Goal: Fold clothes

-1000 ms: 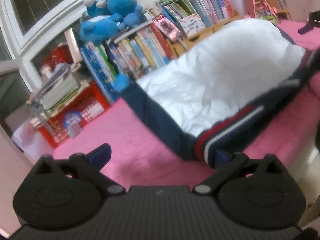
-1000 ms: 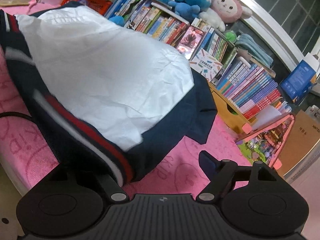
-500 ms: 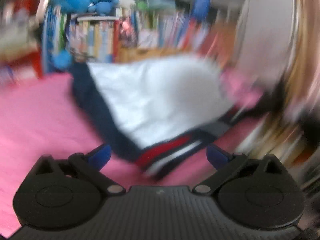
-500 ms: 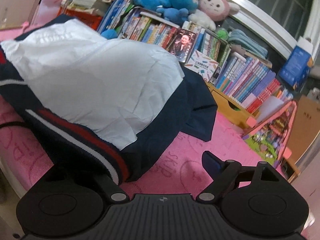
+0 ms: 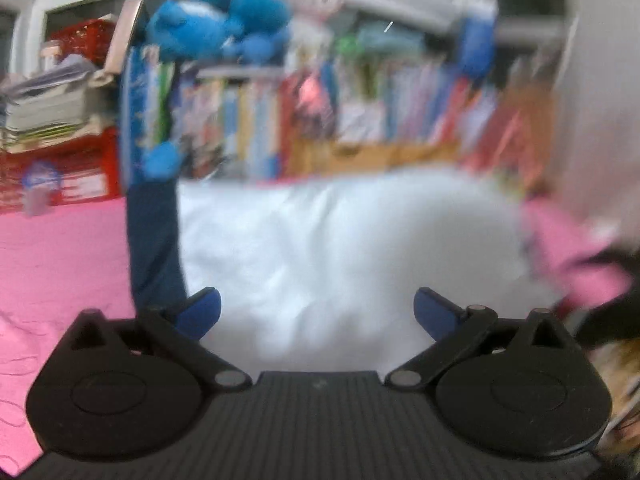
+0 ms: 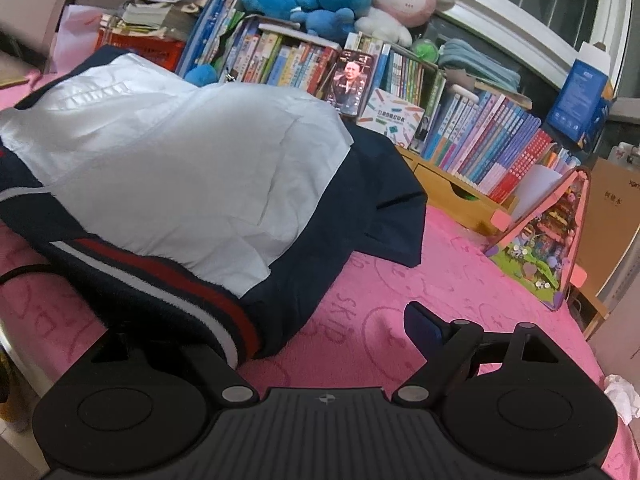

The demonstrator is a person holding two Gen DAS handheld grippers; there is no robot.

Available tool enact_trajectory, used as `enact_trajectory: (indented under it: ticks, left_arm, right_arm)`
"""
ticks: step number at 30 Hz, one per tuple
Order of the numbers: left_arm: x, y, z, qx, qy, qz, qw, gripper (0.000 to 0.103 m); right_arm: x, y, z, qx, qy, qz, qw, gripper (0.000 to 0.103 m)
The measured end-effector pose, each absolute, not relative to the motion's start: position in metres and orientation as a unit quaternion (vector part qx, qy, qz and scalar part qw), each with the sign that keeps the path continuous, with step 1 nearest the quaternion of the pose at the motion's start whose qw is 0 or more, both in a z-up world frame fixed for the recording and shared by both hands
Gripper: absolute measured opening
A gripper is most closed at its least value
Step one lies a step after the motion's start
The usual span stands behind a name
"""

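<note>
On the pink bed cover [image 6: 460,264], my left gripper [image 5: 316,308] has swung over the white-and-navy jacket [image 6: 192,168], jaws wide, empty. My right gripper [image 6: 320,332] gapes too, its left finger hidden behind the hem.

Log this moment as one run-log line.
task: fold clothes | jacket: lying on pink bedcover, white lining up | left tool: open, over lining | right tool: open, at striped hem, no grip

Left gripper [image 5: 316,308] fingers spread wide over the white garment [image 5: 340,248]
</note>
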State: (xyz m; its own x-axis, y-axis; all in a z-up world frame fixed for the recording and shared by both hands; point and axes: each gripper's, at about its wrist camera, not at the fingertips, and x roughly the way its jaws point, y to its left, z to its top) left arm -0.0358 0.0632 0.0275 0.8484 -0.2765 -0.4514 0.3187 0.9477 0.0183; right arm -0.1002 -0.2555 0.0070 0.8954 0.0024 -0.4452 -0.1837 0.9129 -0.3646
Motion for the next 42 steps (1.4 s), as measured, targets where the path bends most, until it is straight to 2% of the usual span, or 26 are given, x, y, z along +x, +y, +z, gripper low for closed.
enact_trajectory:
  ticks: [3,6,12,20,24,27,36,42]
  left_arm:
    - [-0.019,0.064,-0.004,0.077,0.264,-0.114,0.955,0.101]
    - [-0.012,0.079,-0.006,0.029,0.288,-0.115,0.95,0.102]
    - [-0.009,0.08,-0.01,0.04,0.296,-0.105,0.949,0.103]
    - [-0.01,0.075,-0.009,0.042,0.291,-0.092,0.951,0.103]
    - [-0.01,0.073,-0.008,0.045,0.289,-0.088,0.952,0.103]
    - [-0.009,0.073,-0.008,0.045,0.289,-0.087,0.952,0.103]
    - [-0.011,0.071,-0.01,0.046,0.286,-0.084,0.953,0.103]
    - [-0.01,0.071,-0.01,0.045,0.286,-0.084,0.953,0.103]
  right_arm:
    - [-0.118,-0.27,0.013,-0.177,0.24,0.071,0.952,0.09]
    - [-0.138,-0.28,0.018,-0.154,0.263,0.109,0.946,0.092]
    - [-0.159,-0.272,0.031,-0.162,0.253,0.158,0.941,0.092]
    - [-0.135,-0.294,0.038,0.038,0.281,0.248,0.927,0.094]
    - [-0.138,-0.313,0.03,0.073,0.296,0.237,0.922,0.094]
    - [-0.149,-0.326,0.026,0.069,0.308,0.204,0.927,0.094]
    - [-0.178,-0.336,0.028,-0.029,0.277,0.212,0.937,0.096]
    - [-0.185,-0.336,0.026,-0.136,0.316,0.148,0.927,0.099]
